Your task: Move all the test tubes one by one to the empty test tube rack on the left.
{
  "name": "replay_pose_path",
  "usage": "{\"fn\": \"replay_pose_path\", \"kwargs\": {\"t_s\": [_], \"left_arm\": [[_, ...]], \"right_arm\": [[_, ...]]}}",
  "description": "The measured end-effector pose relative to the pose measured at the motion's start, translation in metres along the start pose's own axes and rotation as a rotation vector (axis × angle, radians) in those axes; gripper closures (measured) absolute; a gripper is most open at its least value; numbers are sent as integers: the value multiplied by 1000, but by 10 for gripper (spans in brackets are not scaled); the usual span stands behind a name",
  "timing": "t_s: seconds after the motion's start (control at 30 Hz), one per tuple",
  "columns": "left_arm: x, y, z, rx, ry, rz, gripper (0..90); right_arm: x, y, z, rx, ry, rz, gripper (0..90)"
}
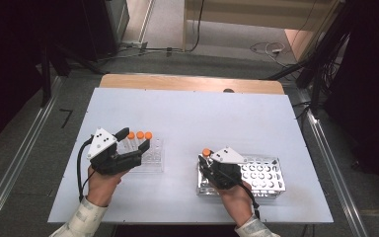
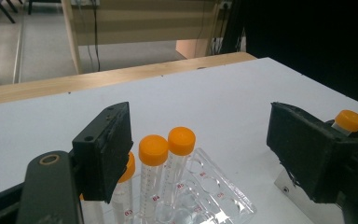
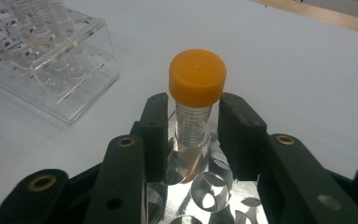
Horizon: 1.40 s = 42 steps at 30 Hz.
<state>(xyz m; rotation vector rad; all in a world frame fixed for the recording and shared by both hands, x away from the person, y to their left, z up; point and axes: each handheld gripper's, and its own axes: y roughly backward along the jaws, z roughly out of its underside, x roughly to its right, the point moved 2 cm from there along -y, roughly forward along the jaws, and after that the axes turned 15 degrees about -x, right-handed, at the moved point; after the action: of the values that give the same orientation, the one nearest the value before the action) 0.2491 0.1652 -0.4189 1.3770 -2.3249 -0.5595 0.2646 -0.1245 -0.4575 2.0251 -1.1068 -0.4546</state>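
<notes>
Partly, tube (image 3: 193, 126) base behind right claw (image 3: 191, 133).

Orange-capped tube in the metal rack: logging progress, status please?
Right tongs shut on the tube, seated in metal rack. Left tongs open. Nothing obstructing.

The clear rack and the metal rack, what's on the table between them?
Nothing: in the high view, bare white table separates the clear rack from the metal rack.
</notes>
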Motion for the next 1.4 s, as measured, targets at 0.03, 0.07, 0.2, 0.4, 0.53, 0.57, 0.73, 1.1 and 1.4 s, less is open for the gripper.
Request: {"fn": "replay_pose_path", "kwargs": {"t_s": [0.03,0.07,0.2,0.4,0.53,0.57,0.73,1.1,1.4], "left_arm": [[0,0,0,1,0,0,218],[0,0,0,1,0,0,218],[1,0,0,-2,-1,1,218],[0,0,0,-1,0,2,218],[1,0,0,-1,-2,5,220],[1,0,0,0,-2,4,220],[2,0,0,1,-1,7,220],[3,1,0,3,-6,9,219],[3,1,0,3,-5,7,217]], "right_arm": [[0,0,0,-1,2,1,633],[0,-1,0,-1,-1,-2,637],[0,-2,0,-6,-5,-1,653],[2,-3,0,-10,-11,-1,705],[1,-1,0,-5,-12,-1,713],[1,-1,0,0,-9,-2,713],[2,6,-2,19,-11,-7,715],[1,30,-9,84,-2,-4,723],[-1,54,-14,142,16,4,725]]}}
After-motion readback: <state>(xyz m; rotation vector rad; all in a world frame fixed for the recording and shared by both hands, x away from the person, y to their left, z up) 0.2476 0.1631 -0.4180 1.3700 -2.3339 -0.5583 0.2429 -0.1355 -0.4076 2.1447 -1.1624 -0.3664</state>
